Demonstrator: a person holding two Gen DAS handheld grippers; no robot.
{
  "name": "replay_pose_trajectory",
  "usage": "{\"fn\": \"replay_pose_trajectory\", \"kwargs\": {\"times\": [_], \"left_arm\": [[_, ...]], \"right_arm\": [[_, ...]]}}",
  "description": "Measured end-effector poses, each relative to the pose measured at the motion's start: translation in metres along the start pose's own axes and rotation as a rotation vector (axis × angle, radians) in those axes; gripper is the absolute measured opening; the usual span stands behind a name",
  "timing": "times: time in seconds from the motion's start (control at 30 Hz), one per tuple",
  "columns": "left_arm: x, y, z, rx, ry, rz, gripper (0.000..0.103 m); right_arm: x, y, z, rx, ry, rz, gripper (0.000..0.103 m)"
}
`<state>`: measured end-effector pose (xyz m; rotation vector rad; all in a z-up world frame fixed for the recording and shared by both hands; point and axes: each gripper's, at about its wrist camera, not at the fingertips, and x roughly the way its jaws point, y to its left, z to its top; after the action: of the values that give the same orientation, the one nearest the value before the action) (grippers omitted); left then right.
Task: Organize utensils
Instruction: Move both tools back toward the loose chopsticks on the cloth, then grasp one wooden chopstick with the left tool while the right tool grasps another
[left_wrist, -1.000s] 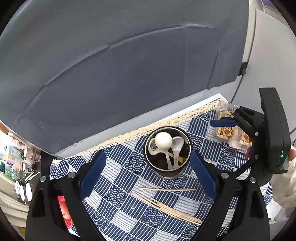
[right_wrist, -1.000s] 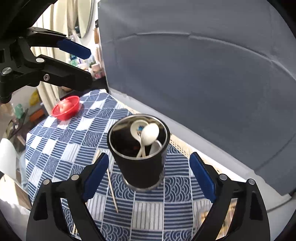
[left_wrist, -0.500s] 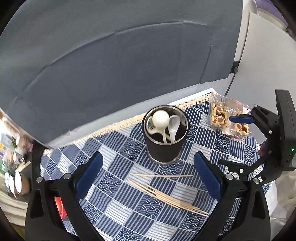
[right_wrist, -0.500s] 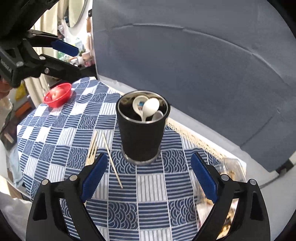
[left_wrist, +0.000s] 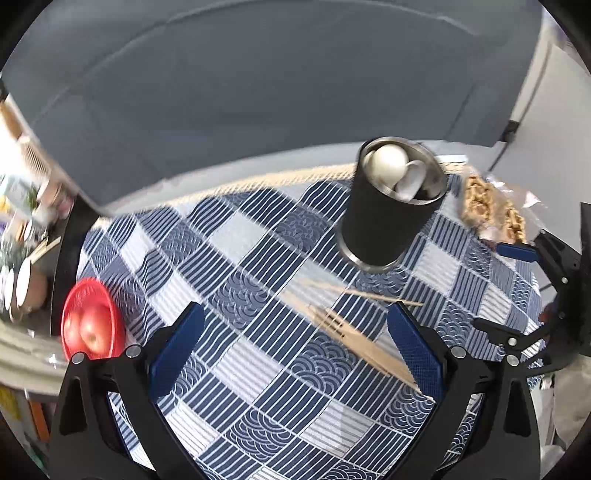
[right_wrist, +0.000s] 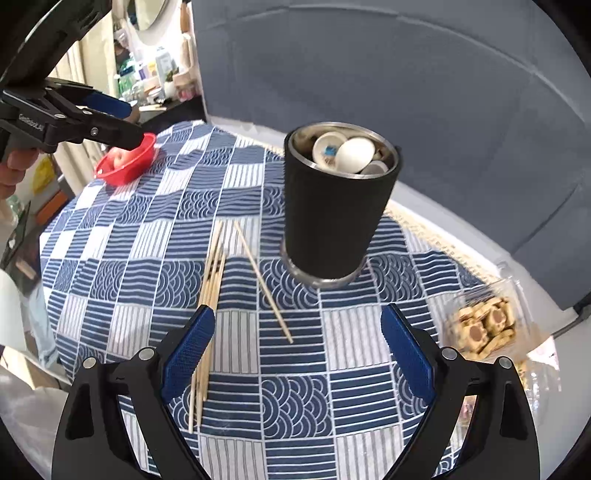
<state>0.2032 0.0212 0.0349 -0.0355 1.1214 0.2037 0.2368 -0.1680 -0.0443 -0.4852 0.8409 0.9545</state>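
Note:
A black cup (left_wrist: 388, 218) (right_wrist: 334, 206) with a steel rim stands upright on the blue patterned tablecloth (left_wrist: 258, 280) (right_wrist: 147, 236), holding white spoons (left_wrist: 389, 164) (right_wrist: 347, 153). Several wooden chopsticks (left_wrist: 354, 336) (right_wrist: 212, 284) lie loose on the cloth in front of it, and one single stick (right_wrist: 262, 280) lies apart beside the cup. My left gripper (left_wrist: 295, 347) hovers open over the cloth, the chopsticks near its right finger. My right gripper (right_wrist: 295, 343) is open too, nothing between its fingers, with the bundle's ends beside its left finger.
A red bowl (left_wrist: 92, 325) (right_wrist: 127, 162) with apples sits at the cloth's left edge. A clear box of biscuits (left_wrist: 491, 214) (right_wrist: 484, 328) stands right of the cup. A grey backdrop (left_wrist: 258, 92) rises behind the table. Shelves of clutter (right_wrist: 155, 74) lie beyond the left side.
Both grippers pulled back and sank lower. In the left view the cup slid up and right and the red bowl came into sight. The right view now shows the chopsticks closer.

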Motion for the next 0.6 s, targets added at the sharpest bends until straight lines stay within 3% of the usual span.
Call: {"fn": "replay_pose_trajectory", "kwargs": {"times": [0.37,0.53,0.6], "left_arm": [[0.051,0.008,-0.036,-0.158,0.101,0.07,0.097],[0.081,0.006,-0.05,-0.211,0.15,0.065,0.097],[0.089,0.005,-0.052,-0.226,0.141,0.087,0.097]], "right_arm": [[0.042,-0.007,-0.01,-0.095,0.059,0.057,0.087],[0.067,-0.009,-0.014,-0.127,0.091,0.056,0.087],[0.075,-0.01,-0.016,-0.126,0.106,0.069,0.087]]}}
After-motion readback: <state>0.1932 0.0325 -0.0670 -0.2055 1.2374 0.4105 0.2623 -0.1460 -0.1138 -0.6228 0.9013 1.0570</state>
